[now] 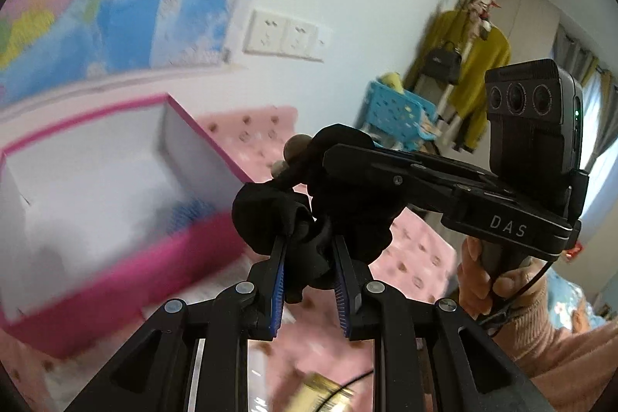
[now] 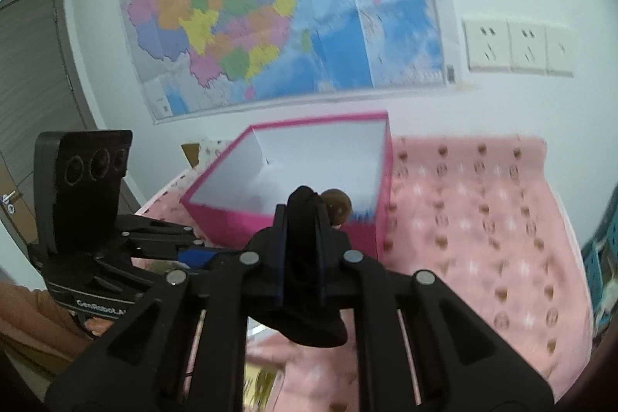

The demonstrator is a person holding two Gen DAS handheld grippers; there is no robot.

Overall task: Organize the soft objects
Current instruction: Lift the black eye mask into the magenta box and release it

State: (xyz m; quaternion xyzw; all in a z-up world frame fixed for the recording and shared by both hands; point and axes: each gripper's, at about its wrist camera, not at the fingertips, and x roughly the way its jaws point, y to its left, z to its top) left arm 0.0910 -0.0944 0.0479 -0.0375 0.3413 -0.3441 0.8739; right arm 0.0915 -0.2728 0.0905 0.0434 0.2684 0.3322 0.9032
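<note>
Both grippers are clamped on the same black scrunchie (image 1: 309, 219), held up in the air just in front of the open pink box (image 2: 309, 180) on the pink blanket (image 2: 483, 219). The left gripper (image 1: 309, 246) pinches its near end, jaws barely apart, while the right gripper (image 2: 303, 219) is squeezed almost closed on the far end. So the fabric stretches lengthwise between them; its little brown bobbles (image 1: 295, 143) point toward the box.

Matt black cloth scrunchie (image 1: 309, 219); smooth pink cardboard box (image 2: 309, 172); quilted pink cloth (image 2: 483, 219).
</note>
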